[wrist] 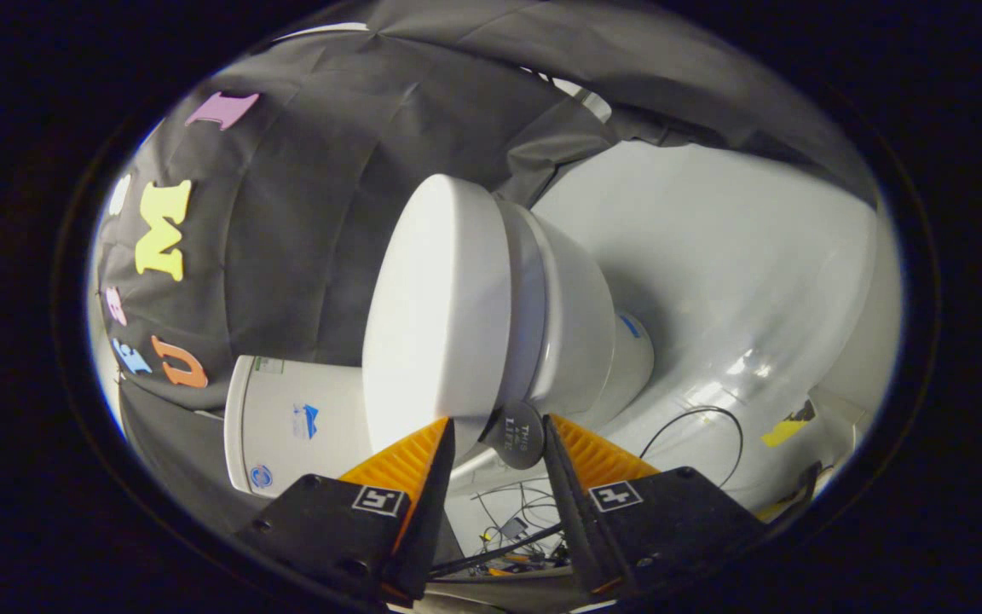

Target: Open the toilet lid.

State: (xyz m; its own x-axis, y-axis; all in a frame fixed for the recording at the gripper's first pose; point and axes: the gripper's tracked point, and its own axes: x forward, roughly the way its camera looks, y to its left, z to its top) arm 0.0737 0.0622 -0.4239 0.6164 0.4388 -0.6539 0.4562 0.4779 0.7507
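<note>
A white toilet stands on the white floor, and the view is rolled so that it lies sideways. Its lid (436,315) is down flat on the seat and bowl (580,320). A dark round tab (518,437) sticks out from the lid's front rim. My gripper (499,419) is open, with its fingers on either side of that tab. The tab lies close against the right finger (580,452), and a gap shows between it and the left finger (410,465). The lid's rim sits just beyond the fingertips.
The white tank (286,426) stands behind the lid, against the black cloth wall (303,213). A thin black cable (700,426) loops on the glossy white floor (730,256) beside the bowl, near a piece of yellow tape (785,428). More wires (512,520) lie below the fingers.
</note>
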